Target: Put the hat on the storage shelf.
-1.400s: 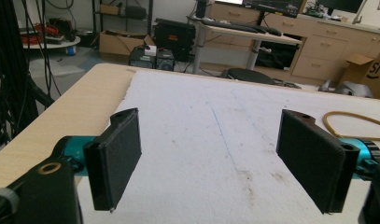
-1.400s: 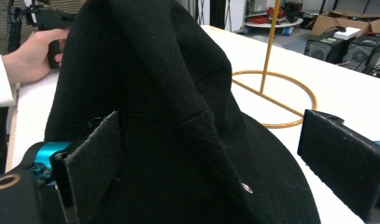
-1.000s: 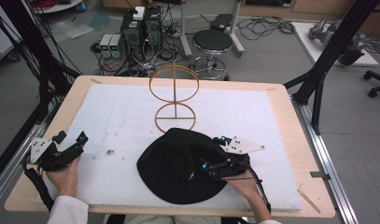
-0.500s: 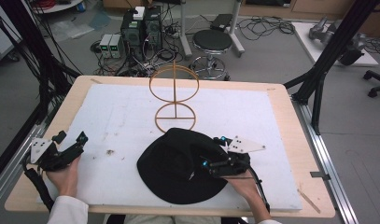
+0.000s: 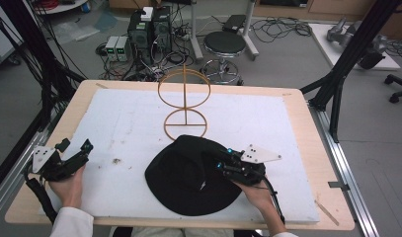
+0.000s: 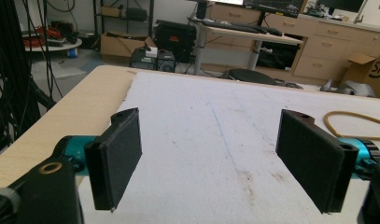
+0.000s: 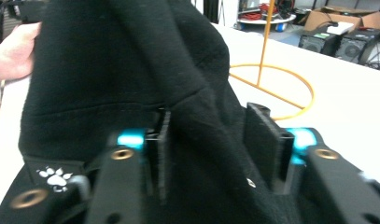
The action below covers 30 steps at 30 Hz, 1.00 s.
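A black fabric hat (image 5: 188,182) lies on the white foam board (image 5: 124,123) near the front. My right gripper (image 5: 213,165) reaches into the hat's right side. Its jaws have just been closing. In the right gripper view a raised fold of the hat (image 7: 131,70) fills the space between the right gripper (image 7: 208,144) pads, which press on it. An orange wire stand (image 5: 184,106) with two rings stands just behind the hat. My left gripper (image 5: 76,146) rests at the board's left edge. In the left gripper view the left gripper (image 6: 208,154) stands open with nothing between its pads.
The wooden table's rim (image 5: 297,98) frames the foam board. The wire stand's base ring (image 7: 271,81) lies close beyond the right gripper. Its edge (image 6: 355,121) shows at the right of the left gripper view. Black frame posts, cables, a stool and computers stand past the table.
Both hands keep their places. The right gripper's jaws look drawn in closer on the hat's fold.
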Available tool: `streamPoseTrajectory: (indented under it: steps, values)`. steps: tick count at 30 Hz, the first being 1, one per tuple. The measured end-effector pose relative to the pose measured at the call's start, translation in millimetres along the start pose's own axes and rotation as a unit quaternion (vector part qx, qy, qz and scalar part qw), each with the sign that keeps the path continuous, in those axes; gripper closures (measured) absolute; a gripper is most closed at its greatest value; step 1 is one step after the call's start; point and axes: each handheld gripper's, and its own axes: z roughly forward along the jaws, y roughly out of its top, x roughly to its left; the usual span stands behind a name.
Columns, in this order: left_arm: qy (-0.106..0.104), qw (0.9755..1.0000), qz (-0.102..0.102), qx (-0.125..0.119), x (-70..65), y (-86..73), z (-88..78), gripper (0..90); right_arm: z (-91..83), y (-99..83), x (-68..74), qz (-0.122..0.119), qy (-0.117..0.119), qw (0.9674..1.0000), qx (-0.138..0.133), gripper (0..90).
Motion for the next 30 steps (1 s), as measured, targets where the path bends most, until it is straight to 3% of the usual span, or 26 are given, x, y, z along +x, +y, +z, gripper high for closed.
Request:
streamPoseTrajectory:
  steps: [3,4,5,6,15,30]
  values:
    - [0.000,1.0000,0.000,0.000,0.0,-0.1,0.1,22.6,1.0,0.5,1.7,-0.010,-0.003,0.9999,0.005,69.8]
    - [-0.001,1.0000,0.001,0.001,0.0,-0.1,0.1,22.6,2.2,0.0,3.2,-0.016,-0.004,0.9998,0.011,79.2]
    - [0.000,1.0000,0.000,0.001,-0.2,-0.1,0.0,22.6,2.2,0.0,3.2,-0.016,-0.004,0.9998,0.011,79.2]
    - [0.000,1.0000,0.001,0.001,-0.3,-0.1,-0.1,22.6,2.8,0.2,4.2,-0.023,-0.006,0.9996,0.015,85.7]
    - [-0.002,1.0000,0.002,0.002,-0.8,-0.2,-0.1,22.6,2.0,1.6,1.3,-0.006,0.006,0.9998,0.017,87.9]
    - [-0.002,1.0000,0.003,0.002,-1.0,-0.3,-0.3,22.7,0.5,1.5,-1.4,0.002,0.007,0.9999,0.013,88.0]
